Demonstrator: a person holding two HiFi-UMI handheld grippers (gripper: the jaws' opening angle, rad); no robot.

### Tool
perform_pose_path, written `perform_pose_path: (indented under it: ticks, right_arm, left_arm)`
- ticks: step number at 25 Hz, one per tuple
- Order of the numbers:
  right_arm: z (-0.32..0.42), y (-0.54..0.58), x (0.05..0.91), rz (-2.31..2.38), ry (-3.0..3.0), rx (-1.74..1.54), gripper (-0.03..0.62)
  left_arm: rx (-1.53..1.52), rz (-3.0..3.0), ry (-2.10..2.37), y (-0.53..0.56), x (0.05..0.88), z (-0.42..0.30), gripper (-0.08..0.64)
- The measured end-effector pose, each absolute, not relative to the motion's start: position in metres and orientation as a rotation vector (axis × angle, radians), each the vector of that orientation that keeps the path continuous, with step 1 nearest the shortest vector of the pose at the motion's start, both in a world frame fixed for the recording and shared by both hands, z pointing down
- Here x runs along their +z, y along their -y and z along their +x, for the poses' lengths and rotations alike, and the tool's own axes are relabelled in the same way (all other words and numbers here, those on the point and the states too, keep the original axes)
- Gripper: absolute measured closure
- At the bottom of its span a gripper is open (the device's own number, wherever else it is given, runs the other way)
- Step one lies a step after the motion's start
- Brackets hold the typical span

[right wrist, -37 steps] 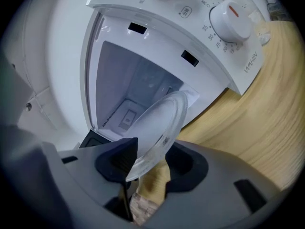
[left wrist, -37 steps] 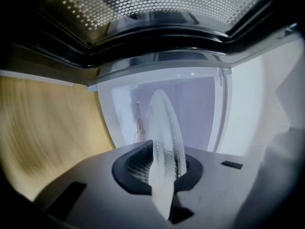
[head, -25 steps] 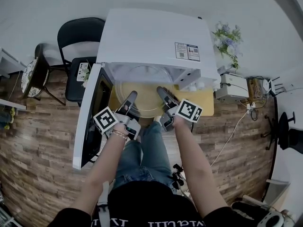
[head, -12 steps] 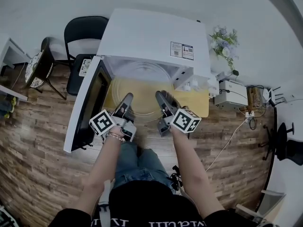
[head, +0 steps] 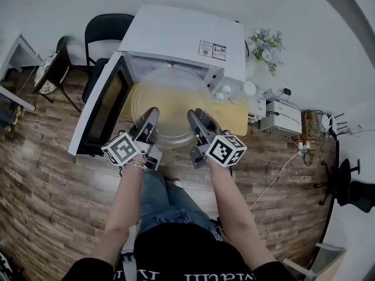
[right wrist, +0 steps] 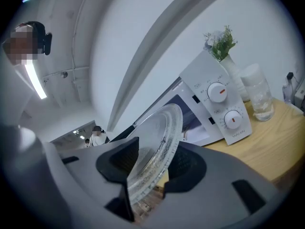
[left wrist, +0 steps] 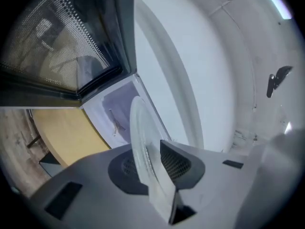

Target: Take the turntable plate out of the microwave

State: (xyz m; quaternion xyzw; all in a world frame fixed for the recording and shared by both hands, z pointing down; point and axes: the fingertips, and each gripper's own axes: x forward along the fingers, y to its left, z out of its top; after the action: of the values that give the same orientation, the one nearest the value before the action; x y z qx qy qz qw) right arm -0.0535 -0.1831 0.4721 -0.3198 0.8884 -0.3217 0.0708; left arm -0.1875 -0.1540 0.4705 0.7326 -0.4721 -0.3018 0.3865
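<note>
The clear glass turntable plate (head: pixel 170 101) hangs level in front of the white microwave (head: pixel 181 37), whose door (head: pixel 102 107) stands open at the left. My left gripper (head: pixel 151 115) holds the plate's near rim on the left. Its jaws have just been opening a little, with the rim (left wrist: pixel 140 137) still between the pads of the left gripper (left wrist: pixel 152 159). My right gripper (head: pixel 193 117) holds the near rim on the right. In the right gripper view the ribbed rim (right wrist: pixel 159 142) sits between the jaws of the right gripper (right wrist: pixel 152 163), which have closed a little.
The microwave stands on a yellow table (head: pixel 234 119). Jars (head: pixel 246 89) and a vase of flowers (head: pixel 263 45) stand to its right, with a white box (head: pixel 284 116) beyond. A black chair (head: pixel 108 31) is at the back left. The control knobs (right wrist: pixel 219 92) lie right of the plate.
Both grippers have drawn back toward me and risen with the plate. The plate has come from half inside the microwave to out in front of its mouth.
</note>
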Motion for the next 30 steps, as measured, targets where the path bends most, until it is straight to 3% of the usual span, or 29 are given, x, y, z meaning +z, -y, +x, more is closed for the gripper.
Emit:
perform_pose_path:
  ticks: [13,30]
  right_arm:
    - [-0.054,0.18,0.382,-0.897,-2.654,-0.772,0.416]
    - [-0.069,0.229,0.247,-0.975,-2.568,-0.287,0.41]
  left_arm:
    - [-0.822,2.049,1.235,0.151,0.374,-0.187,0.485]
    - [-0.9,2.375,1.024,0.219,0.243,-0.204,0.479]
